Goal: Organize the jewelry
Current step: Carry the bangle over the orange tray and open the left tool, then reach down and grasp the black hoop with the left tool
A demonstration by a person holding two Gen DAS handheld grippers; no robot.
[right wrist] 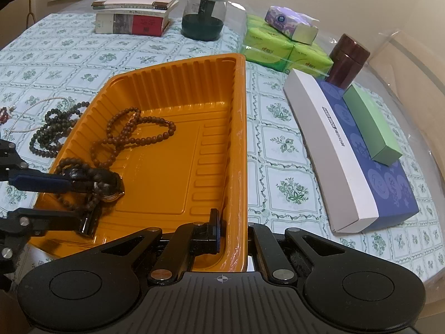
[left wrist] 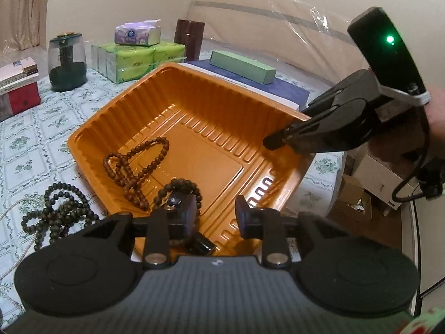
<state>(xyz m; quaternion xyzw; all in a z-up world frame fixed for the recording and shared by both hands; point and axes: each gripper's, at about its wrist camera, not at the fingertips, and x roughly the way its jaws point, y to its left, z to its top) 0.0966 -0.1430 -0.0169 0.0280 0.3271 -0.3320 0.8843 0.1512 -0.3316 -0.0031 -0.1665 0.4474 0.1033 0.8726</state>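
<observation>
While right tongs clamp orange tray wall, left tongs part-open over dark beads; 2 strands in tray, 1 dark strand plus pearl strand left on table.

The near wall of the orange tray is hidden behind the right gripper. A dark bracelet and the watch-like piece under it are partly covered by the left gripper's fingers. The white cord at the desk's left edge is cut off. Print on the tissue packs is too small to be read.
</observation>
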